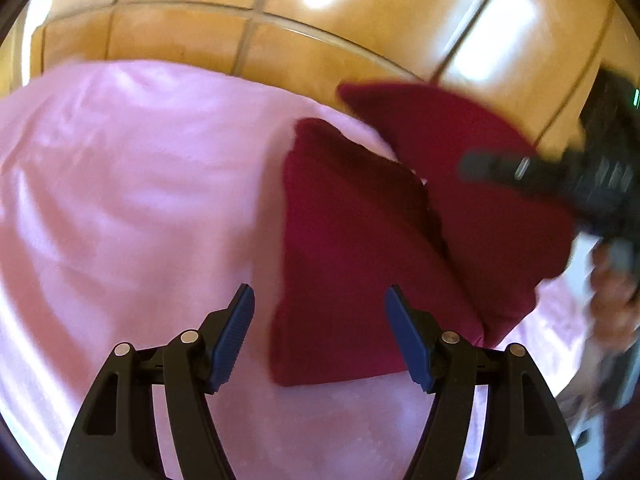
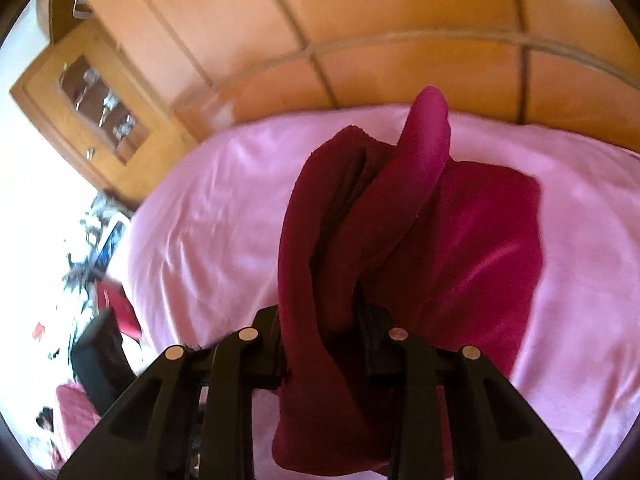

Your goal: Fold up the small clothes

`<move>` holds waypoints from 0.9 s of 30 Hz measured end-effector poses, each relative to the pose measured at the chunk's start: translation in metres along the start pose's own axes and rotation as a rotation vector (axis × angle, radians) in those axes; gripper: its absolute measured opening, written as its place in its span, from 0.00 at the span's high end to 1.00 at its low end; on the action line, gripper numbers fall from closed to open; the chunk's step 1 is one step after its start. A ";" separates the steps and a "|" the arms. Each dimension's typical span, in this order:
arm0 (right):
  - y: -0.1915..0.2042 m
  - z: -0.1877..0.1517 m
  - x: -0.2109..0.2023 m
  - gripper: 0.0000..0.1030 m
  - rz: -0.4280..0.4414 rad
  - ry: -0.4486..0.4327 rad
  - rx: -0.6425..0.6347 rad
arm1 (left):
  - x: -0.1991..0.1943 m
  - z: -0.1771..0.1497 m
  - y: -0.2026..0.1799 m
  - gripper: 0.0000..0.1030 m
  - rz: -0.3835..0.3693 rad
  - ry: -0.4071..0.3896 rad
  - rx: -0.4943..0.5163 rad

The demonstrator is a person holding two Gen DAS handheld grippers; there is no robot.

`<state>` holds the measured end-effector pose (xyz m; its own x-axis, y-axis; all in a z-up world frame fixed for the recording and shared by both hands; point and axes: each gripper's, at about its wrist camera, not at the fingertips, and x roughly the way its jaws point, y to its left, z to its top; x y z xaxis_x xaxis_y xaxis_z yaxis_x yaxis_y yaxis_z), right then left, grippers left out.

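Note:
A dark red garment point(image 1: 360, 248) lies on a pink sheet point(image 1: 140, 180). My left gripper point(image 1: 320, 320) is open just above the garment's near edge, its blue pads point(image 1: 236, 336) apart and empty. My right gripper point(image 2: 324, 320) is shut on a bunched fold of the red garment point(image 2: 320, 240) and lifts it off the sheet; the rest of the cloth point(image 2: 492, 240) lies flat beyond. The right gripper also shows blurred in the left wrist view point(image 1: 560, 176), over the raised part of the garment.
The pink sheet point(image 2: 200, 220) covers a round glass-edged table point(image 1: 280, 24) over an orange tiled floor point(image 1: 380, 0). A wooden cabinet with a glass door point(image 2: 92, 92) stands at the left. Clutter and a black object point(image 2: 100, 356) lie lower left.

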<state>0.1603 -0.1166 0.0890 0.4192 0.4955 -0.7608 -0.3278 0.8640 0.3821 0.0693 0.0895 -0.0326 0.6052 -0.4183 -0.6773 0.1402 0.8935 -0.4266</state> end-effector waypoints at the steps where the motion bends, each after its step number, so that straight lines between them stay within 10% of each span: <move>1: 0.004 -0.003 0.009 0.75 -0.001 0.018 -0.011 | -0.006 0.002 0.010 0.35 -0.014 -0.007 -0.034; 7: 0.012 -0.020 0.027 0.46 0.122 0.065 -0.052 | -0.020 0.005 0.028 0.35 -0.050 -0.024 -0.094; 12: -0.005 -0.034 -0.024 0.43 0.237 -0.050 -0.043 | -0.026 0.009 0.022 0.35 -0.138 -0.018 -0.127; 20: -0.078 -0.111 -0.084 0.42 -0.011 -0.096 0.002 | -0.030 0.034 0.013 0.27 -0.396 0.013 -0.250; 27: -0.093 -0.154 -0.064 0.37 -0.033 -0.057 0.020 | 0.004 0.047 -0.032 0.22 -0.313 0.144 -0.153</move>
<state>0.0333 -0.2428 0.0215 0.4772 0.4706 -0.7422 -0.2965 0.8813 0.3681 0.1042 0.0674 0.0070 0.4339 -0.6955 -0.5727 0.1755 0.6888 -0.7034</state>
